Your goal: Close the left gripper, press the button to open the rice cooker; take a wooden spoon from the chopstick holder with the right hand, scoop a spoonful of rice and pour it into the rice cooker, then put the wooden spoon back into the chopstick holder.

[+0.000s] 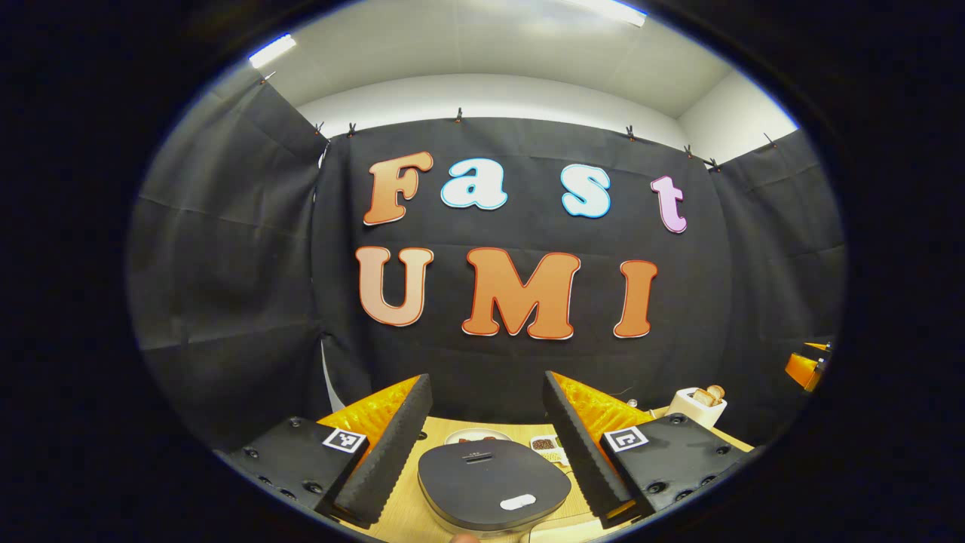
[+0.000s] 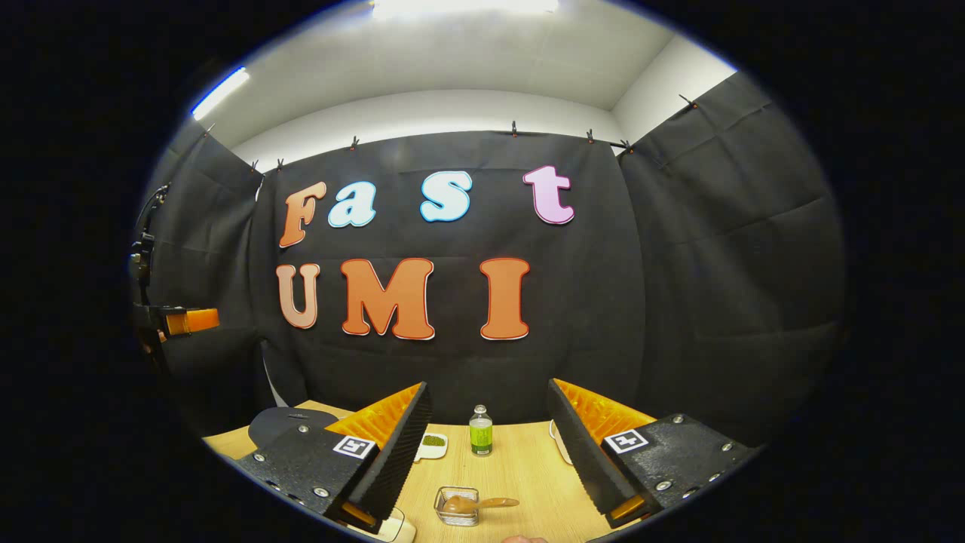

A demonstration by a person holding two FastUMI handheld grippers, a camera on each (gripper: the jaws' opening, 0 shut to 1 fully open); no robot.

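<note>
Two grippers are hanging above a wooden table [image 2: 520,460], both with fingers spread wide and nothing between them. In the left gripper view, the left gripper [image 1: 482,445] is framing the rice cooker [image 1: 494,486], which is sitting on the table straight ahead between the two fingers, well below them, its dark lid lying flat and closed. A pale oval button [image 1: 518,501] is showing on the near edge of that lid, and a slot is lying across its far part. Behind the cooker a white plate [image 1: 476,435] and a small dish [image 1: 546,445] of something brown are resting. Off to the right, past the right finger, a white chopstick holder [image 1: 697,407] is standing upright with wooden handles poking up out of its top. The other gripper [image 1: 807,367] is showing at the far right edge.

In the right gripper view, the right gripper [image 2: 490,452] is pointing over a square glass dish [image 2: 457,505] with a wooden spoon [image 2: 482,503] lying in it, handle pointing right. Farther back a green bottle [image 2: 481,431] is standing upright, a small white dish [image 2: 432,445] of something green just to its left. The cooker's lid is peeking out at the left behind the left finger.
</note>
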